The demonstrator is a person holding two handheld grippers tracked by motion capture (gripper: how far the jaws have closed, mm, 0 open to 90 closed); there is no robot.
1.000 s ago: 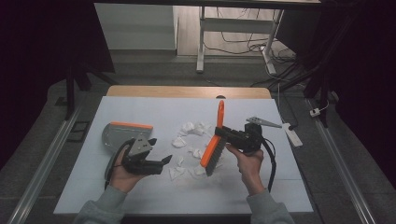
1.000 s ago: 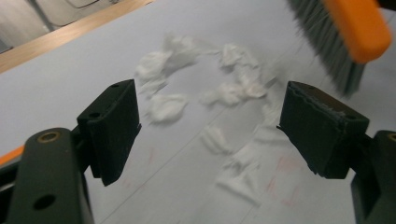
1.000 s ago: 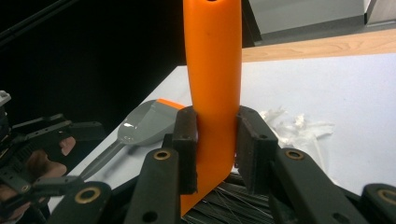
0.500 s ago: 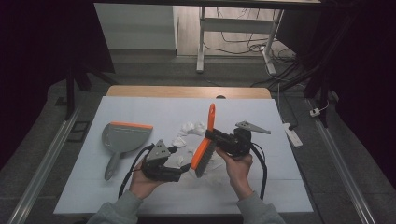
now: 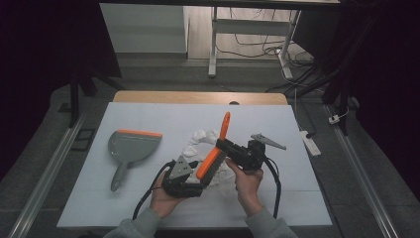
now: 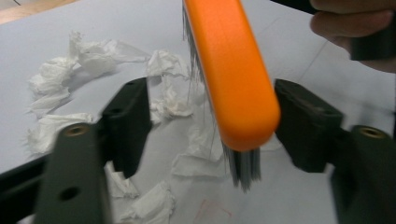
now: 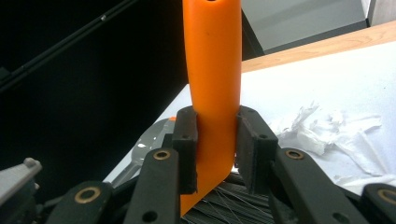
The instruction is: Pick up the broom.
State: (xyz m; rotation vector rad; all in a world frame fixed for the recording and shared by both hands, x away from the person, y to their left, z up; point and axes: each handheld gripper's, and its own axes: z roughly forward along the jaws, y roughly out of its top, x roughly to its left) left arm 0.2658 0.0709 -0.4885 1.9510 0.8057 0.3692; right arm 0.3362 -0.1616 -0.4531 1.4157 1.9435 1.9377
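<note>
Right gripper (image 7: 215,149) clamped on the brush (image 7: 212,70) (orange handle), bristles down beside paper scraps (image 5: 200,139). Left gripper (image 6: 210,126) spread wide around the brush head, not touching. Likely snag: bristles flicking scraps beyond the dustpan (image 5: 130,146), well off left.

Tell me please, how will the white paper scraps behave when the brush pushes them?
The crumpled paper scraps look thin and light, so they would probably slide easily on the smooth white table. Being loose and separate, some may scatter or slip past the brush. The fine bristles could also snag their torn edges.
</note>
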